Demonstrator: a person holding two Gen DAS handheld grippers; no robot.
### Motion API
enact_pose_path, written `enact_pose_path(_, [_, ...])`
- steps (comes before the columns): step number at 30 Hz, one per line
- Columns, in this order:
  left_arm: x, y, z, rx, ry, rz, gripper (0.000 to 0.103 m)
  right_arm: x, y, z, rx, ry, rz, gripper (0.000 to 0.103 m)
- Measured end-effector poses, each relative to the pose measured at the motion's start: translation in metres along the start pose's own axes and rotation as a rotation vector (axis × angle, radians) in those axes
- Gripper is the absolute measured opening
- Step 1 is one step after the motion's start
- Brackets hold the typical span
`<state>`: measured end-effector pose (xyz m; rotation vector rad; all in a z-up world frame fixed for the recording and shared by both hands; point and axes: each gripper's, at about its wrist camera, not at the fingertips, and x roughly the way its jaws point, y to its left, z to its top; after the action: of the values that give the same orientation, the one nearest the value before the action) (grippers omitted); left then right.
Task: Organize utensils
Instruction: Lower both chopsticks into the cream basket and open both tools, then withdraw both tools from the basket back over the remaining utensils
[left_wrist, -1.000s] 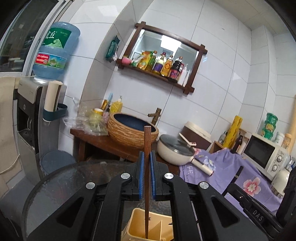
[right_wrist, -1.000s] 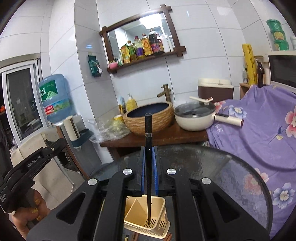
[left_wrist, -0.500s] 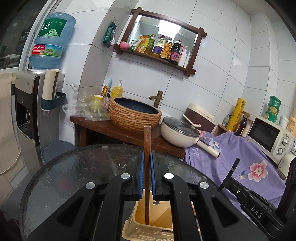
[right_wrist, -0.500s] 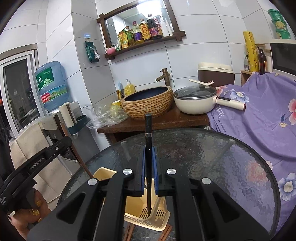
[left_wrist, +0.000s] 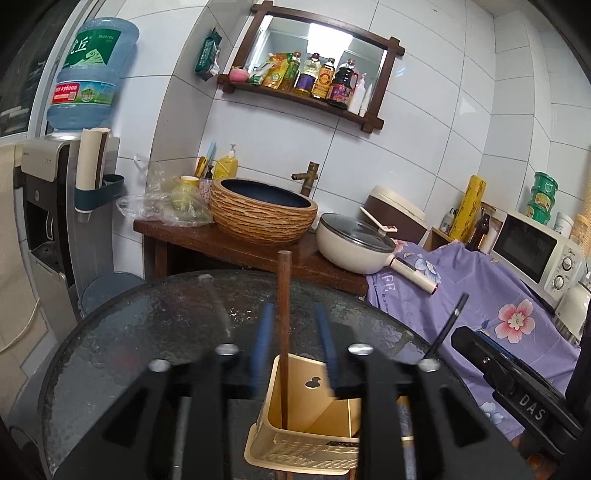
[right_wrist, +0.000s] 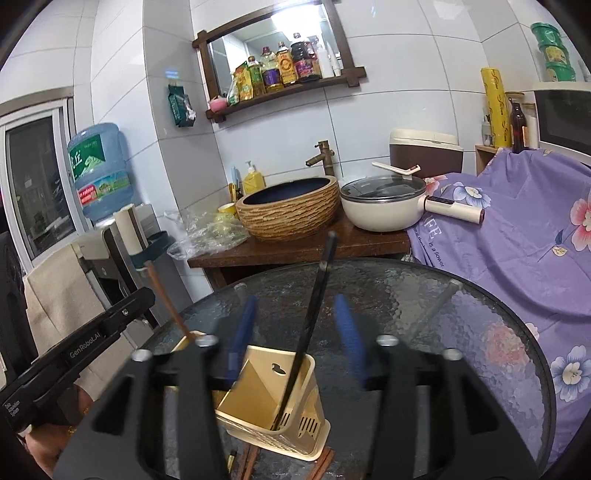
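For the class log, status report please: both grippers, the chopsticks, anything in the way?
Both grippers opening, pads clear. Brown chopstick and black chopstick standing in the yellow holder. Nothing obstructing.

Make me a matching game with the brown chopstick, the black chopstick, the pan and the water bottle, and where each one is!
Things:
1. brown chopstick
2. black chopstick
3. pan
4. water bottle

Places:
A. on the dispenser
B. on the wooden counter, beside the basin
C. in the holder, between the left gripper's fingers
D. in the holder, between the right gripper's fingers

Pairs: 1-C, 2-D, 3-B, 4-A
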<state>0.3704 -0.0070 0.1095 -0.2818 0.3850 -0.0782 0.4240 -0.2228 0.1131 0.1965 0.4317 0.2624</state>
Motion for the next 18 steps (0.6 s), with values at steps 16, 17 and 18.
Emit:
enact_pose_path(16, [-0.039,0.020,-0.042,0.084,0.111,0.027,0.076,-0.020,-0.016,-0.079,-0.038,0.228,-0.060,0.056])
enact_pose_path(17, [-0.041,0.021,-0.048,0.097,0.131,0.033,0.076,-0.020,-0.016,-0.087,-0.044,0.246,-0.063,0.056])
enact_pose_path(18, [-0.043,0.023,-0.055,0.112,0.152,0.035,0.076,-0.021,-0.015,-0.098,-0.057,0.269,-0.071,0.056])
